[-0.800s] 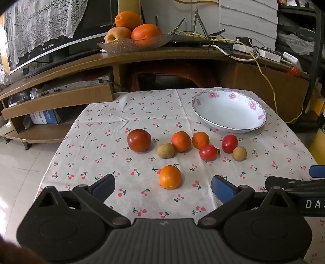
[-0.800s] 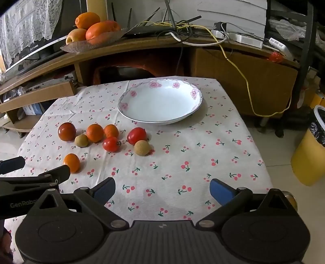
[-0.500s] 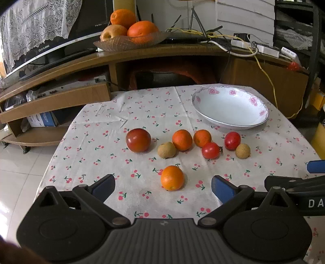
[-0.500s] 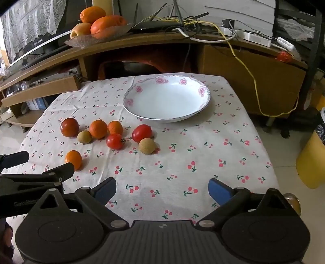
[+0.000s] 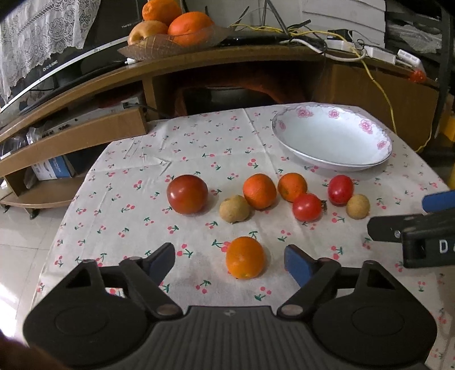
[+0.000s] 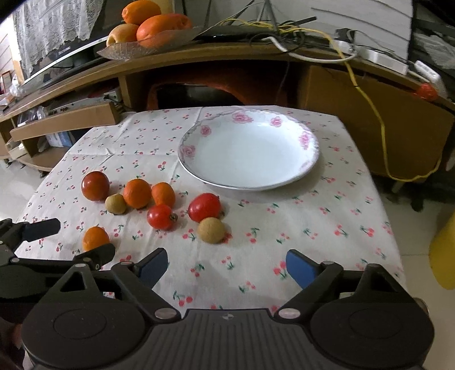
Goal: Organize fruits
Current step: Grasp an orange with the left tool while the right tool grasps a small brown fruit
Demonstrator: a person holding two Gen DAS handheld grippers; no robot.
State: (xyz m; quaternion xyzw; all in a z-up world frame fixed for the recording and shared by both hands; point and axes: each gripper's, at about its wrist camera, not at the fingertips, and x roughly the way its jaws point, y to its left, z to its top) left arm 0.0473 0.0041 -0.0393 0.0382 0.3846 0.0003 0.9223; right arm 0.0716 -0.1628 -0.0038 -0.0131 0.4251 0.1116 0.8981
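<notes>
Several fruits lie on the cherry-print tablecloth (image 5: 136,205): a large red tomato (image 5: 187,194), oranges (image 5: 259,191), small red tomatoes (image 5: 307,207) and brown longans (image 5: 235,208). A lone orange (image 5: 245,258) sits nearest, between the open fingers of my left gripper (image 5: 229,261), untouched. An empty white floral bowl (image 6: 308,139) stands at the far right of the table. My right gripper (image 6: 226,267) is open and empty, short of a longan (image 6: 211,230) and a red tomato (image 6: 204,207).
A wooden TV stand (image 5: 256,59) runs behind the table, bearing a glass dish of oranges and an apple (image 5: 170,25), cables and a power strip (image 5: 378,52). A yellow bin (image 6: 443,253) stands off the table's right edge.
Both grippers have moved forward and lower toward the fruits. The lone orange now sits between the left fingers. Both stay open; no fruit has moved.
</notes>
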